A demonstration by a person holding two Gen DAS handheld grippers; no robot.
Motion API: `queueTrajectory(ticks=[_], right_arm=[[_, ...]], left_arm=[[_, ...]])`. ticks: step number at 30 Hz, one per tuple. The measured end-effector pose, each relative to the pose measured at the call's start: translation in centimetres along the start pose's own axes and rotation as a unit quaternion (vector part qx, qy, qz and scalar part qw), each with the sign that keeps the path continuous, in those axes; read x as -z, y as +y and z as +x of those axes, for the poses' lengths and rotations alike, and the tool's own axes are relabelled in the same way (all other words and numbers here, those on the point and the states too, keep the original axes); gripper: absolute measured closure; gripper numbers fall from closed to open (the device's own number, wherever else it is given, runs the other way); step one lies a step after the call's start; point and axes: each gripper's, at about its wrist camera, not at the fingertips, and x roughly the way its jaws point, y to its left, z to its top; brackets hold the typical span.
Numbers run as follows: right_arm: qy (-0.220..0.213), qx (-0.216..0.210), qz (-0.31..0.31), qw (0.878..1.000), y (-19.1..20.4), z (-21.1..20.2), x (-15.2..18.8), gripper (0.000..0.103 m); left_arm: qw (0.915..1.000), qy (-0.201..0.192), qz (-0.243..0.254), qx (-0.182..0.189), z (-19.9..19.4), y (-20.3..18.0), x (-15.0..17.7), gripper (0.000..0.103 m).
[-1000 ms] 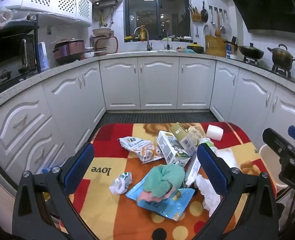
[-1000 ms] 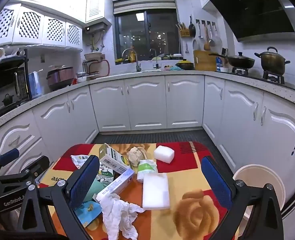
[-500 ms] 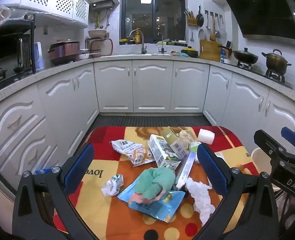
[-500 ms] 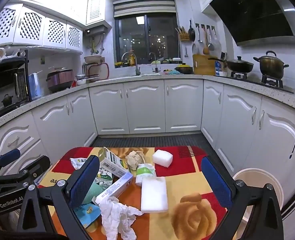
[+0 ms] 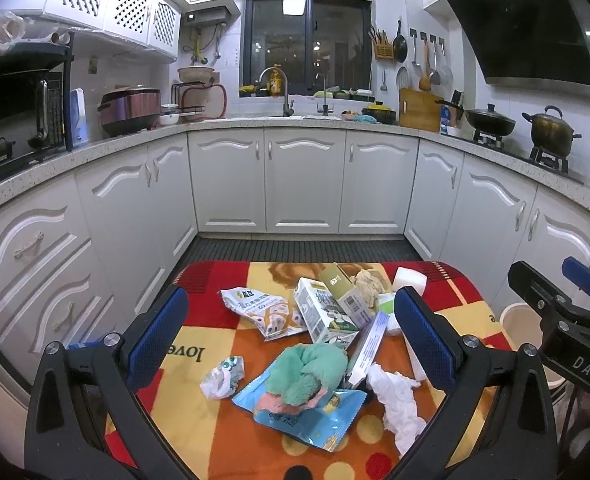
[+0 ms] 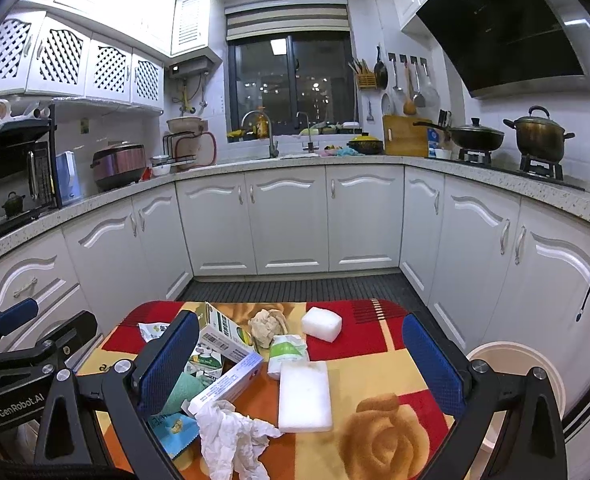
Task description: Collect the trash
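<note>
Trash lies on a table with a colourful cloth (image 5: 199,354): a crumpled white tissue (image 5: 401,404) (image 6: 231,438), a small crumpled wrapper (image 5: 221,376), a blue snack bag (image 5: 307,410) under a green cloth (image 5: 307,368), a white snack bag (image 5: 263,312), milk cartons (image 5: 323,312) (image 6: 219,332), a long flat box (image 6: 227,382), a brown paper ball (image 6: 267,322), a tissue pack (image 6: 287,354) and white sponges (image 6: 305,396). My left gripper (image 5: 291,336) is open above the pile. My right gripper (image 6: 301,362) is open above the sponges.
A white bin (image 6: 535,376) stands on the floor right of the table; it also shows in the left wrist view (image 5: 519,320). White kitchen cabinets (image 5: 307,184) surround the table. The dark floor mat (image 5: 299,248) lies beyond the table's far edge.
Both grippers have risen and pulled back a little, so the table sits lower in both views. Both stay open. The trash has not moved.
</note>
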Motion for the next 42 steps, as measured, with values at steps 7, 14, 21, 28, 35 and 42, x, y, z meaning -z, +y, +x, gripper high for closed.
queueTrajectory(ticks=[7, 14, 21, 28, 35, 42], right_arm=[[0.0, 0.002, -0.001, 1.0, -0.06, 0.11, 0.05, 0.002], [-0.001, 0.004, -0.002, 1.0, -0.05, 0.16, 0.08, 0.002], [-0.001, 0.003, -0.002, 1.0, -0.11, 0.18, 0.04, 0.002], [-0.001, 0.003, -0.002, 1.0, -0.18, 0.17, 0.08, 0.002], [-0.001, 0.004, -0.002, 1.0, -0.22, 0.17, 0.1, 0.002], [0.0, 0.004, -0.003, 1.0, -0.32, 0.28, 0.09, 0.002]], left_arm=[[0.9999, -0.008, -0.005, 0.006, -0.19, 0.02, -0.22, 0.001], [0.9997, -0.02, -0.009, 0.007, -0.42, 0.06, -0.17, 0.001], [0.9996, -0.026, -0.008, 0.009, -0.58, 0.01, -0.11, 0.001], [0.9996, -0.024, -0.008, 0.012, -0.53, -0.13, -0.02, 0.001], [0.9996, -0.023, -0.008, 0.011, -0.51, -0.16, 0.01, 0.001], [0.9996, -0.023, -0.008, 0.012, -0.51, -0.17, 0.03, 0.001]])
